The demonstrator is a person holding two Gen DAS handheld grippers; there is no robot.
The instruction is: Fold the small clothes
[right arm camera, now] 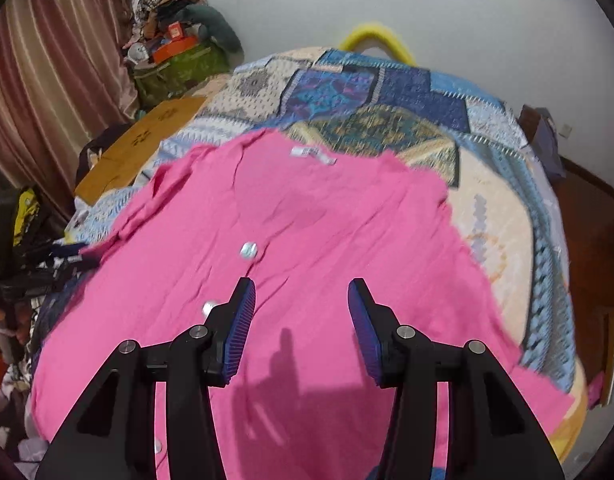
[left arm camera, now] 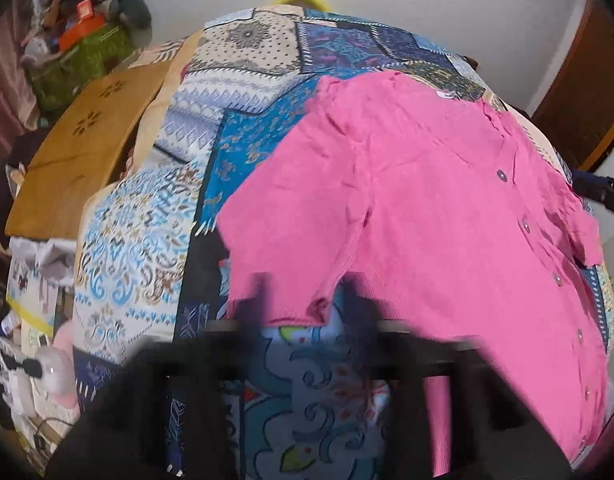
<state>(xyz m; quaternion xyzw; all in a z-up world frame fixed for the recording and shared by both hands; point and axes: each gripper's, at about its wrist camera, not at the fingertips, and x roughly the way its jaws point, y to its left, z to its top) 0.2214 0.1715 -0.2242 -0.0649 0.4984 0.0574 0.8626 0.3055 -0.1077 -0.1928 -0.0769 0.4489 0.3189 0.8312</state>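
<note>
A pink button-front shirt [right arm camera: 307,248] lies spread face up on a patterned bedspread [right arm camera: 387,92]. It also shows in the left wrist view [left arm camera: 427,200], with one short sleeve [left arm camera: 275,248] reaching toward the camera. My right gripper [right arm camera: 301,304] is open and empty, hovering over the shirt's front beside the button line [right arm camera: 249,250]. My left gripper [left arm camera: 307,320] is badly blurred; its two dark fingers [left arm camera: 255,304] stand apart either side of the sleeve hem, so it looks open.
A brown cardboard sheet [left arm camera: 83,152] lies at the bed's left edge. A green bag with heaped clutter [right arm camera: 179,60] stands at the back left by a curtain [right arm camera: 47,80]. Clutter lies left of the bed [left arm camera: 39,340].
</note>
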